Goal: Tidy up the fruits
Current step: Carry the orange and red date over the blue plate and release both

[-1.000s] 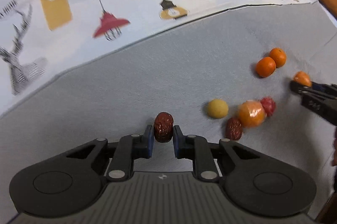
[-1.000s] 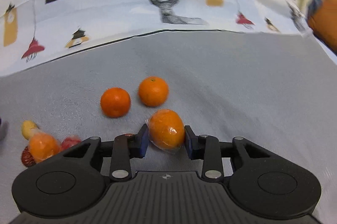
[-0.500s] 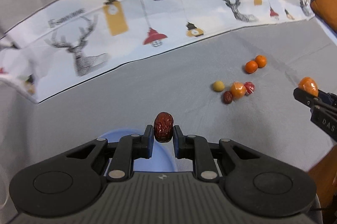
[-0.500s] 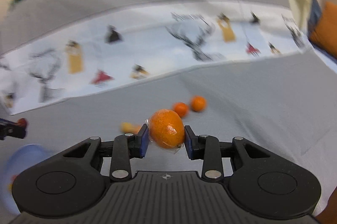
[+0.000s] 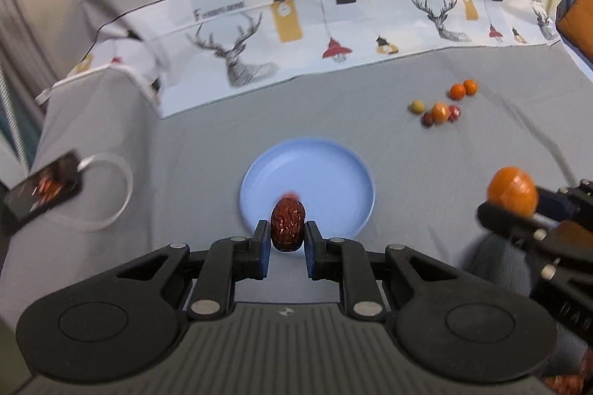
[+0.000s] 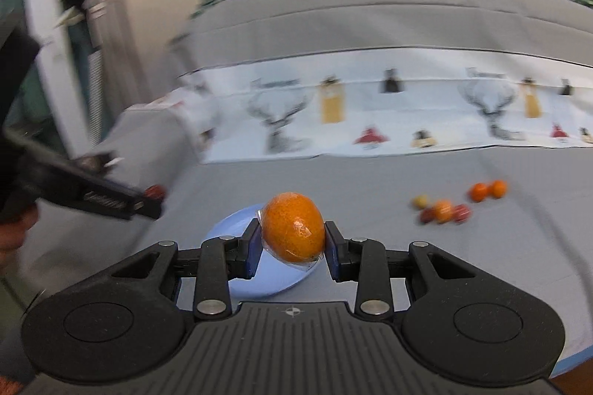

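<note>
My left gripper (image 5: 287,236) is shut on a wrinkled red date (image 5: 288,223), held above the near rim of a blue plate (image 5: 333,172). A small red fruit (image 5: 292,195) peeks out on the plate behind the date. My right gripper (image 6: 291,238) is shut on a wrapped orange (image 6: 292,227), above the same blue plate (image 6: 229,228); it also shows in the left wrist view (image 5: 513,198) to the right of the plate. Loose fruits (image 5: 441,111) lie in a cluster on the grey cloth (image 5: 185,135) beyond the plate, with two small oranges (image 5: 463,90) behind them.
A phone with a white cable (image 5: 44,185) lies left of the plate. A deer-print cloth (image 5: 333,24) runs across the back. An orange cushion (image 5: 578,13) sits at the far right. The left gripper shows blurred at the left of the right wrist view (image 6: 148,198).
Both grippers have pulled back from the fruit cluster and swung left, carrying the date and the orange. The blue plate has come fully into view beneath them.
</note>
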Demonstrator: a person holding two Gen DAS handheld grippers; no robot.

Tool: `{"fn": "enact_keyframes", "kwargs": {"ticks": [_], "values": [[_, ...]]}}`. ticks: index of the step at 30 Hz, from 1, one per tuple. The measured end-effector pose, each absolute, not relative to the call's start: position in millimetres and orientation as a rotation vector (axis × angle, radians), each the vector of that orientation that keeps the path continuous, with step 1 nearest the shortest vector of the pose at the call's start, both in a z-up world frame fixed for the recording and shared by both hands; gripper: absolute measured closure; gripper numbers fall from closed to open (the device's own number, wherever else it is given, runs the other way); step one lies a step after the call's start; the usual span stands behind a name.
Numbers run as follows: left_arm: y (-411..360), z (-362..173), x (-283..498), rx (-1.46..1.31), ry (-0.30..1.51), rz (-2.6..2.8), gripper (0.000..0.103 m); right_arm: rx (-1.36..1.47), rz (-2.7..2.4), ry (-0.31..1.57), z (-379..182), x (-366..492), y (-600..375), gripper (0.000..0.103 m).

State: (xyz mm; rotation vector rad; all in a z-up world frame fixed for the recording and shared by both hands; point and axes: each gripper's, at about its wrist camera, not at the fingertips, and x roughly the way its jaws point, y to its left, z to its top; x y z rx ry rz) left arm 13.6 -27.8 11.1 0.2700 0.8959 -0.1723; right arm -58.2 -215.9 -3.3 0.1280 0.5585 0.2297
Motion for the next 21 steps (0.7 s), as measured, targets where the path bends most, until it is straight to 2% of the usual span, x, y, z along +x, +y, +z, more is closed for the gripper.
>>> {"fn": "enact_keyframes", "kwargs": {"ticks": [9,21], "values": [[33,6,-53,0.185,0.910,-0.077,0.082,0.063,0.381,0.620,-5,-115,-144,0.067],[54,16,-67,0.133,0.881,-0.045,0.082,-0.001,0.407,0.599,3,-126,-125,0.067]]}}
